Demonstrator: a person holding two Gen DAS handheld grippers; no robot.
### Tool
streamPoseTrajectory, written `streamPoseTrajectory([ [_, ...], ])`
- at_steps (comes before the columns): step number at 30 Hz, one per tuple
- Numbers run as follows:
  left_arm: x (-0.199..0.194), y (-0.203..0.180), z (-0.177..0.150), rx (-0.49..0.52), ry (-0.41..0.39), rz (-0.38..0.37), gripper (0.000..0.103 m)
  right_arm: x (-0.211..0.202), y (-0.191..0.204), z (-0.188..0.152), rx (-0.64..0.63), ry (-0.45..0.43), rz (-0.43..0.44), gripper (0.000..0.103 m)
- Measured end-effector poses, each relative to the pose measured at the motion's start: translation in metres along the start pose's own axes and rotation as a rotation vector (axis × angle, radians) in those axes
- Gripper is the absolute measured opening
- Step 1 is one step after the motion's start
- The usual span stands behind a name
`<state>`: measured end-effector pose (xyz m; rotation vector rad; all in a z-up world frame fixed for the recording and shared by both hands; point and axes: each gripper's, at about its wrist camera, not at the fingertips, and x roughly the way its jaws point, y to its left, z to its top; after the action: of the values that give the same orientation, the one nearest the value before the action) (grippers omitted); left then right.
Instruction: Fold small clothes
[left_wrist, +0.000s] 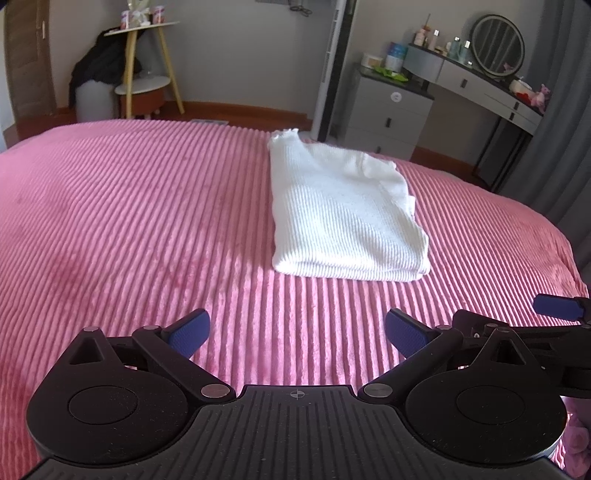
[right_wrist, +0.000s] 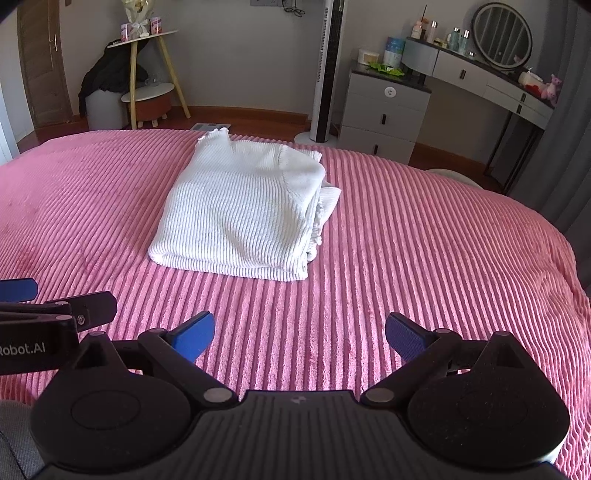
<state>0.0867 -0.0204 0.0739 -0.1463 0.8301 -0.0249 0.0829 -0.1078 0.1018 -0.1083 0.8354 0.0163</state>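
Note:
A white ribbed knit garment (left_wrist: 340, 210) lies folded into a rectangle on the pink ribbed bedspread (left_wrist: 129, 221), its ruffled hem at the far end. In the right wrist view the garment (right_wrist: 240, 210) sits left of centre on the bedspread (right_wrist: 424, 240), with layered edges on its right side. My left gripper (left_wrist: 297, 334) hovers open short of the garment's near edge, nothing between its blue pads. My right gripper (right_wrist: 300, 336) is also open and empty, held back from the garment. Each gripper's blue fingertip shows at the edge of the other's view.
Beyond the bed stand a grey drawer unit (right_wrist: 384, 110), a tower fan (right_wrist: 327, 70), a vanity desk with round mirror (right_wrist: 502, 33), and a wooden side table (right_wrist: 151, 66) with dark clothing beside it. A grey curtain (right_wrist: 561, 129) hangs at right.

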Motion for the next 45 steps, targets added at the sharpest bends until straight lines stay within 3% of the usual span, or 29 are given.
streamPoseTrajectory([
  [45, 0.0, -0.02, 0.006, 0.046, -0.011, 0.002, 0.103, -0.001, -0.017, 0.0, 0.036, -0.013, 0.007, 0.099],
])
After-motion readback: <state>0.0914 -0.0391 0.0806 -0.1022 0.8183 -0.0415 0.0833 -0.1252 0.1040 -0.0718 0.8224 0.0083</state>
